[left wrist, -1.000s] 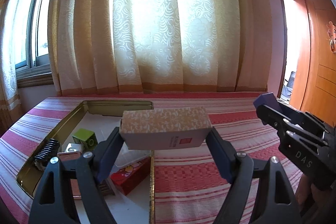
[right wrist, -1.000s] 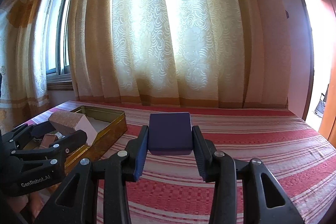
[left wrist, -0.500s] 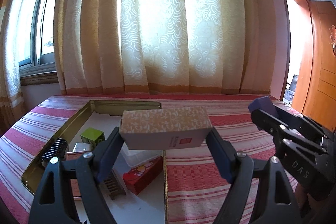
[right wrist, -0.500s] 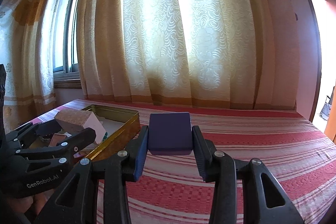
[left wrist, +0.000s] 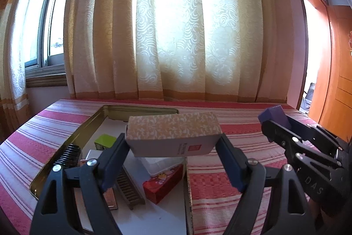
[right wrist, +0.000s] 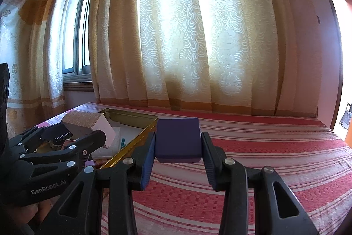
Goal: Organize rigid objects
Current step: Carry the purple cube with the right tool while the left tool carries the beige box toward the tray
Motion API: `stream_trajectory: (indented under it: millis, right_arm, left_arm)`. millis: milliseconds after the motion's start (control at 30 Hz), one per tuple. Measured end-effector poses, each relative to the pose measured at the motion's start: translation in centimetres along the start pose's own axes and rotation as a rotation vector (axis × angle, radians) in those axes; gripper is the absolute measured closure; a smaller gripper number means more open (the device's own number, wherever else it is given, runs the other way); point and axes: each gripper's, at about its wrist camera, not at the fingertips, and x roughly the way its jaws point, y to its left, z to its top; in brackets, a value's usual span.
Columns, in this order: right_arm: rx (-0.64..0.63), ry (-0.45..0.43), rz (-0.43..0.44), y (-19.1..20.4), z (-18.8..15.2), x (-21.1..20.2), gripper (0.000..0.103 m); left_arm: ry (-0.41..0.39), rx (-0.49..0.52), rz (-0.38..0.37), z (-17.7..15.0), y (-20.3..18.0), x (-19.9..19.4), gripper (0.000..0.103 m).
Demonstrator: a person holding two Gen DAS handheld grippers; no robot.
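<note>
My left gripper (left wrist: 173,160) is shut on a tan patterned cardboard box (left wrist: 173,136), held above the right part of an open gold tin tray (left wrist: 92,122). The tray holds a green box (left wrist: 105,141), a red box (left wrist: 162,183), a clear plastic box (left wrist: 162,165), a black comb (left wrist: 68,155) and a brown comb (left wrist: 129,189). My right gripper (right wrist: 178,155) is shut on a purple box (right wrist: 178,140), held above the striped cloth to the right of the tray (right wrist: 132,119). The purple box also shows in the left wrist view (left wrist: 275,116).
The table (right wrist: 264,147) has a red and white striped cloth. Cream curtains (left wrist: 176,36) hang behind it, a window (left wrist: 39,36) at left, a wooden door (left wrist: 338,91) at right. The left gripper shows in the right wrist view (right wrist: 66,147).
Both grippers have shifted left with their boxes. The tray has slid to the right in both views, so the tan box now hangs over its right part.
</note>
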Motion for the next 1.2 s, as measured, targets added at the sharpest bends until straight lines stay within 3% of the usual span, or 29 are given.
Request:
stream_trajectory:
  millis: [1200]
  right_arm:
    - [-0.029,0.005,0.082,4.7,0.2,1.0,0.060]
  left_arm:
    - [-0.017,-0.035,0.060,0.2,3.7,-0.9,0.022]
